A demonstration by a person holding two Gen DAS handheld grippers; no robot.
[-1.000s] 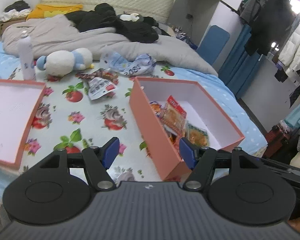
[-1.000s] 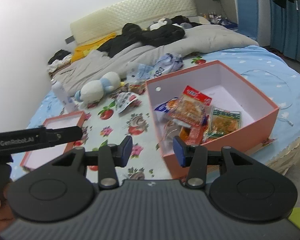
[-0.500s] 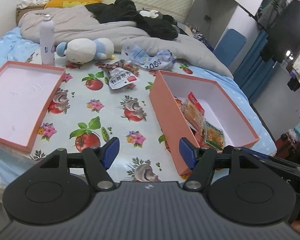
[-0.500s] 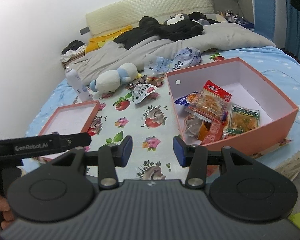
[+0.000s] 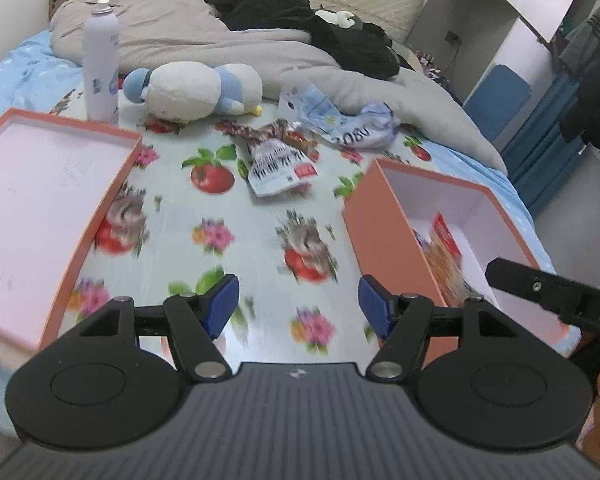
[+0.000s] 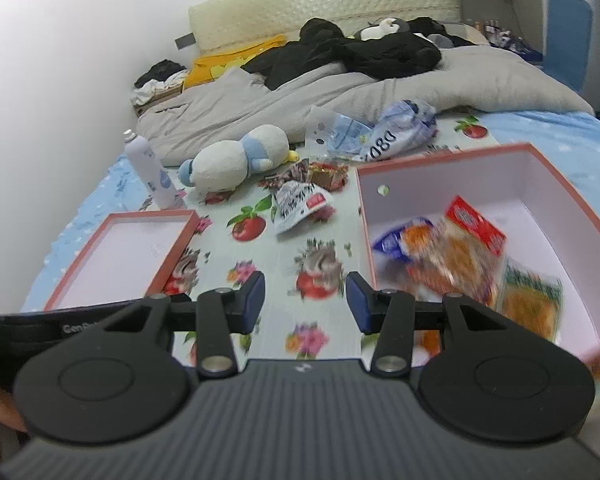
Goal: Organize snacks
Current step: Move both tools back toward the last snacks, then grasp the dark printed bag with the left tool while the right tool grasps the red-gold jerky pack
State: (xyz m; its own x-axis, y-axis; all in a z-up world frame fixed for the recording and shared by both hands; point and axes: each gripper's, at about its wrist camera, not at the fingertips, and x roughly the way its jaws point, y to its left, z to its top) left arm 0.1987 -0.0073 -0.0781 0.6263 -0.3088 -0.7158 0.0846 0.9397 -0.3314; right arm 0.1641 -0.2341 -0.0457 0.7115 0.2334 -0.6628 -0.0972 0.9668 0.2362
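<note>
An orange box [image 5: 384,216] [image 6: 572,188] stands on the flowered sheet at the right, with several snack packets [image 6: 460,256] inside. A white snack packet [image 5: 278,166] [image 6: 300,204] lies on the sheet beyond both grippers, with darker wrappers [image 6: 320,170] behind it. A blue-white bag [image 5: 348,130] [image 6: 396,132] lies further back. My left gripper [image 5: 298,306] is open and empty above the sheet, left of the box. My right gripper [image 6: 306,298] is open and empty by the box's near left corner.
The orange lid [image 5: 40,200] [image 6: 124,252] lies upturned at the left. A white bottle [image 5: 100,68] and a plush penguin [image 5: 196,88] stand behind it. A grey duvet and dark clothes [image 5: 300,24] cover the back of the bed.
Both grippers have moved forward and lower over the bed toward the loose packets. The jaws stay open and empty. The view is blurred by motion.
</note>
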